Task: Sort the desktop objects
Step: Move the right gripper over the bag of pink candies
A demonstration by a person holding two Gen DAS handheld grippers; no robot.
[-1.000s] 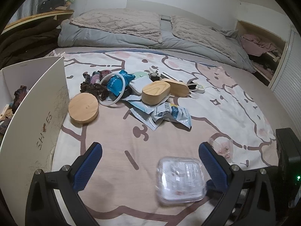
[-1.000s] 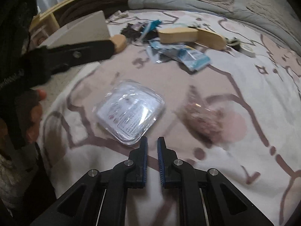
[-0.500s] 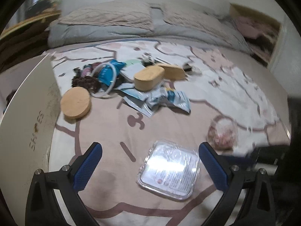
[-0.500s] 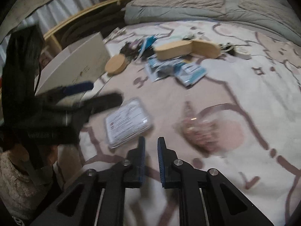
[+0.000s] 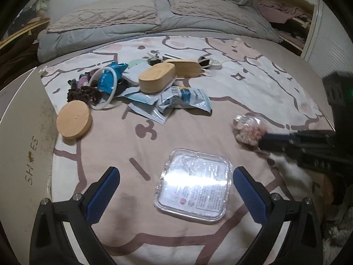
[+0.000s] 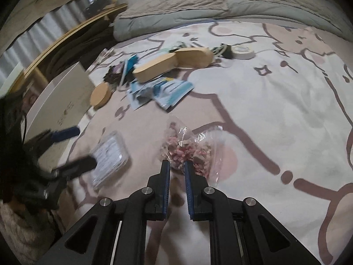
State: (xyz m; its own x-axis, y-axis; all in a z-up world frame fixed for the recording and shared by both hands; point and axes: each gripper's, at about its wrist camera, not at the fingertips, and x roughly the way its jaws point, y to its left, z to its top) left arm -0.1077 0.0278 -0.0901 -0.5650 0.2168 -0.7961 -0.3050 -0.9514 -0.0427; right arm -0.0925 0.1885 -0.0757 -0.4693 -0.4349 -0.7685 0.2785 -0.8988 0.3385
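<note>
My left gripper [image 5: 176, 172] hangs open and wide over the cartoon-print sheet. A clear square plastic box [image 5: 195, 183] with a printed label lies flat just ahead, between the lines of its two blue fingers, untouched. The right wrist view shows that same box [image 6: 110, 154] and my left gripper [image 6: 85, 145] at the left. My right gripper [image 6: 176, 165] is shut, with only a thin gap and nothing in it. Its tips sit at the near edge of a clear bag of pink and white bits [image 6: 187, 145]. In the left wrist view my right gripper [image 5: 267, 140] reaches that bag [image 5: 249, 128] from the right.
A white shoe box [image 5: 22, 132] stands along the left. Farther back lies a heap: a round wooden lid [image 5: 74, 122], two oval wooden boxes [image 5: 156, 80], foil packets [image 5: 183, 97], a white ring [image 5: 106, 88], a tape roll [image 5: 215, 65]. Pillows and a grey duvet [image 5: 154, 22] close the far side.
My right gripper swung from in front of the clear box over to the bag of pink bits, staying shut. The clear box now sits more centrally between my left fingers.
</note>
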